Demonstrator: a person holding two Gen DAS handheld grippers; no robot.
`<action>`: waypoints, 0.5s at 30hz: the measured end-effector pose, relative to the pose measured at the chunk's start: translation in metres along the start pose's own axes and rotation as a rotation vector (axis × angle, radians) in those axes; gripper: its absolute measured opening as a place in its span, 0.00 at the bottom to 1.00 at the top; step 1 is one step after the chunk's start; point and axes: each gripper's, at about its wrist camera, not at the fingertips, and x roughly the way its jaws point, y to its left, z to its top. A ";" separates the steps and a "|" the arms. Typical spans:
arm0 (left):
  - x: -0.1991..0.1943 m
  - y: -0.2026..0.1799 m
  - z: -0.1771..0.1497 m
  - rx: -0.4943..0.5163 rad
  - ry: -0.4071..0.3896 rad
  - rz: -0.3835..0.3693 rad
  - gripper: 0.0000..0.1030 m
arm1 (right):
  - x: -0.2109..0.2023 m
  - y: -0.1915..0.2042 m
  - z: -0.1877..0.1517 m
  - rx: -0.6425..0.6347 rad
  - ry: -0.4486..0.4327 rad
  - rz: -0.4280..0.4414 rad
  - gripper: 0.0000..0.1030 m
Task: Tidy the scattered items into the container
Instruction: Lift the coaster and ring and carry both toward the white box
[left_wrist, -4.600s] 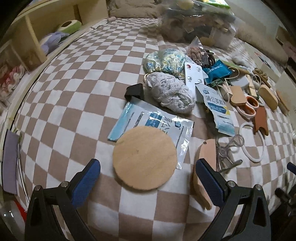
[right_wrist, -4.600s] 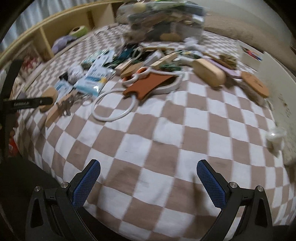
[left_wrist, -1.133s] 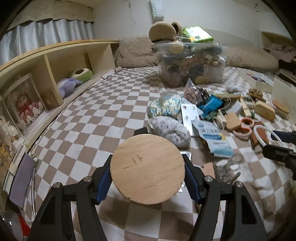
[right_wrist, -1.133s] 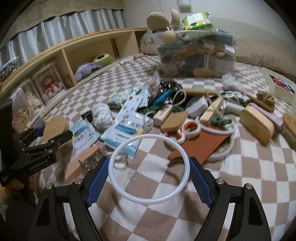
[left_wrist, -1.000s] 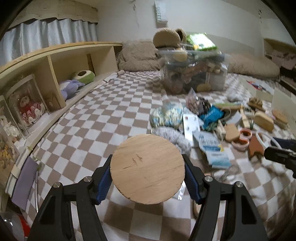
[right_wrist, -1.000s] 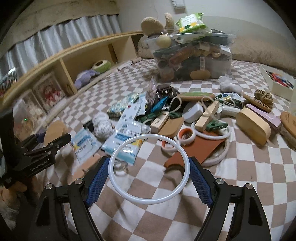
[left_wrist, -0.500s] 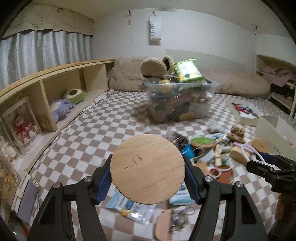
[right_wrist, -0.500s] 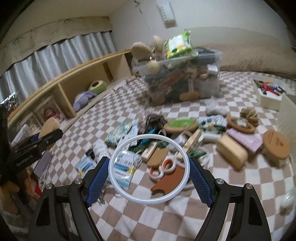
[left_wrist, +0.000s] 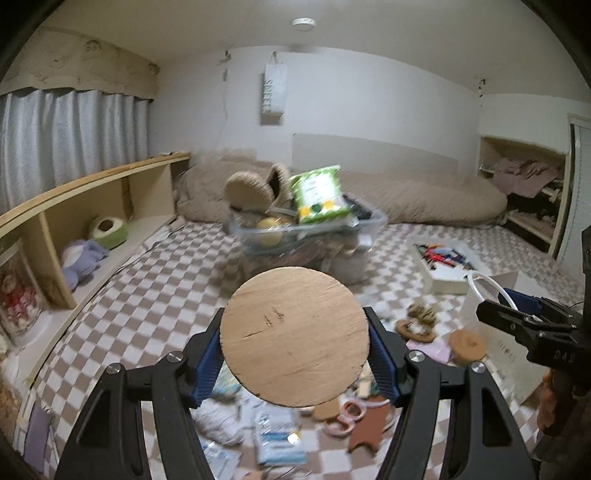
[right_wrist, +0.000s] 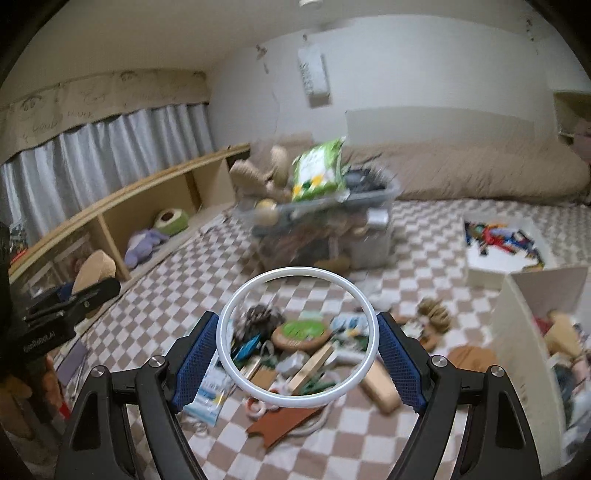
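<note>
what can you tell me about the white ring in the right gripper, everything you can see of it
The white ring is a thin, smooth, plain hoop, plastic by the look of it, unbroken all the way round. The right gripper holds it clear of the bed, with the blue pads pressed on its left and right sides and nothing else touching it. It faces the camera nearly flat on, and the clutter on the checkered bedspread shows through its opening. In the left wrist view, part of it juts above the gripper.

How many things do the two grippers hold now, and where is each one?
2. A round flat wooden disc is clamped between the left gripper's blue pads. A thin white plastic ring is clamped between the right gripper's pads. Nothing else seems held.
</note>
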 end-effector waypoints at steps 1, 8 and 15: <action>0.002 -0.006 0.005 0.000 -0.004 -0.005 0.67 | -0.003 -0.004 0.006 0.000 -0.013 -0.009 0.82; 0.014 -0.045 0.027 0.005 -0.037 -0.081 0.67 | -0.017 -0.030 0.039 0.014 -0.077 -0.057 0.82; 0.036 -0.091 0.038 0.016 -0.050 -0.164 0.67 | -0.022 -0.064 0.050 0.055 -0.110 -0.076 0.82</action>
